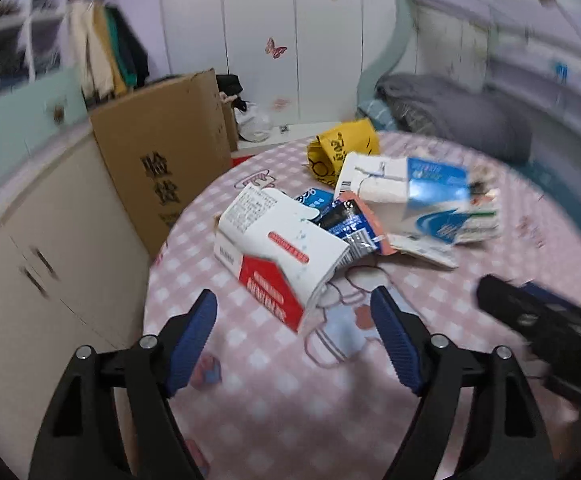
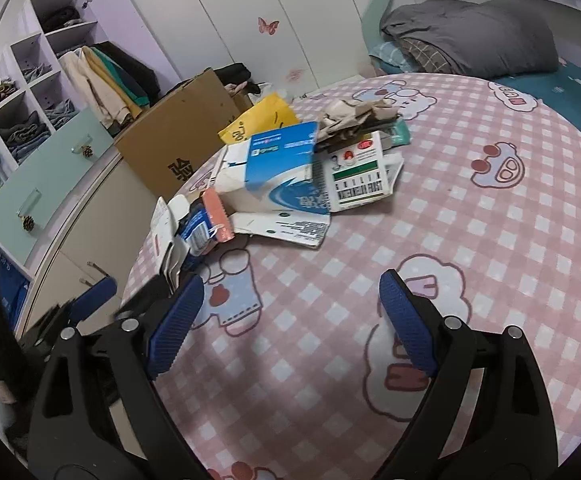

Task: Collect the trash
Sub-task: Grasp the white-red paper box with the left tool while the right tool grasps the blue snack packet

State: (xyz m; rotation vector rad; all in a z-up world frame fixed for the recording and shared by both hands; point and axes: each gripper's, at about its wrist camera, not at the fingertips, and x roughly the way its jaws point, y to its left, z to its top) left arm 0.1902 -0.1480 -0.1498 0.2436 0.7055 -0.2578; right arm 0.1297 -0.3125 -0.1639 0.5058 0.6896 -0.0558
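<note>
A heap of trash lies on the pink checked bedspread (image 1: 274, 408). Nearest is a red and white carton (image 1: 278, 252), lying on its side. Behind it are a blue and white box (image 1: 430, 196), dark foil wrappers (image 1: 346, 224) and a yellow bag (image 1: 342, 148). My left gripper (image 1: 294, 308) stands open, its blue pads just short of the carton's near end and touching nothing. In the right wrist view the blue and white box (image 2: 278, 168), a green and white carton (image 2: 354, 180) and crumpled paper (image 2: 354, 116) are heaped farther off. My right gripper (image 2: 290, 296) is open over bare bedspread (image 2: 470, 208).
A large cardboard box (image 1: 162, 152) stands beside the bed on the left, against a low cabinet (image 1: 30, 272). A grey folded blanket (image 2: 470, 36) lies at the far end of the bed. White wardrobe doors (image 2: 290, 8) and open shelves (image 2: 38, 92) line the back.
</note>
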